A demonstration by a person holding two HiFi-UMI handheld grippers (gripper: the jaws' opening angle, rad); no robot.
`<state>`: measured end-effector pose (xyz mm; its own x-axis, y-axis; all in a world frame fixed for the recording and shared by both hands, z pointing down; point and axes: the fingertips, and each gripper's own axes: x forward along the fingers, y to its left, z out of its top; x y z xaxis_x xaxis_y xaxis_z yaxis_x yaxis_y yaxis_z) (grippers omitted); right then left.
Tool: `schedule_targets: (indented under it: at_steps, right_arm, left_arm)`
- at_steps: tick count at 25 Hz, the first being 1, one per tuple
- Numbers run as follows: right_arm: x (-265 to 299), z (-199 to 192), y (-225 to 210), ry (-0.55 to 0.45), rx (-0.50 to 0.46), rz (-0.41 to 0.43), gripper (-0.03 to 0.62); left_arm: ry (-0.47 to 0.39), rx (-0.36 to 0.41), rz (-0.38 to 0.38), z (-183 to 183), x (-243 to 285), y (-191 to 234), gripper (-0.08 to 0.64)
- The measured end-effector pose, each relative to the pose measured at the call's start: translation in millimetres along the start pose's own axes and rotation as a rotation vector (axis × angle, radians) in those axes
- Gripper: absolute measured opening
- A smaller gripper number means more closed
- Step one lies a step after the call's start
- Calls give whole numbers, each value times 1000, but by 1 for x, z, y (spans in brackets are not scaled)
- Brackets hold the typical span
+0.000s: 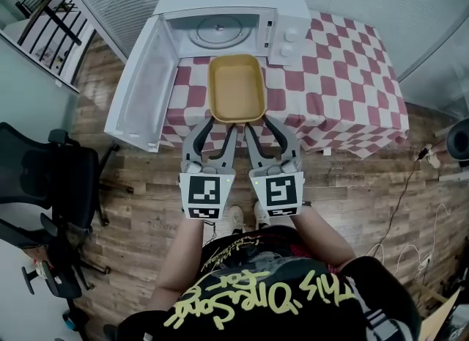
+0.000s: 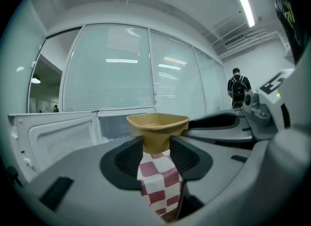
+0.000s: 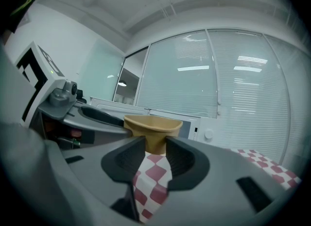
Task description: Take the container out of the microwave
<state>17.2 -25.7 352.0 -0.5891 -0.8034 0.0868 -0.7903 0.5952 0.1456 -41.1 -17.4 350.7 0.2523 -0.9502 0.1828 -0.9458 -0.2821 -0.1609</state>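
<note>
- My left tongs (image 2: 155, 146) are pinching the near left corner of the tan container (image 1: 236, 89). Both pads sit against its lower wall and its rim flares out above them.
- My right tongs (image 3: 156, 148) pinch the near right corner in the same way, with the tapered wall filling the gap between the pads.
- The two tongs lie side by side, close together, and point roughly level toward the microwave (image 1: 286, 6).
- The container is outside the oven cavity, over the red-and-white checked cloth (image 1: 333, 75) just in front of the opening. I cannot tell whether its base touches the cloth.
- The white microwave's door (image 1: 139, 90) is swung wide open to the left, and the glass turntable (image 1: 220, 30) shows inside.
- The table stands on a wooden floor (image 1: 366, 200), and a black office chair (image 1: 44, 178) sits well off to the left.
- In the left gripper view, a person with a backpack (image 2: 238, 91) stands far off beside the blinds.
</note>
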Motion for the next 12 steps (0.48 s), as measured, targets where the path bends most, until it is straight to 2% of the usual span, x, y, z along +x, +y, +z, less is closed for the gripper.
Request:
schedule_targets:
  at_steps: [12]
  right_arm:
    - [-5, 1, -5, -2, 0, -2, 130]
  left_arm:
    - [-5, 1, 2, 4, 0, -6, 173]
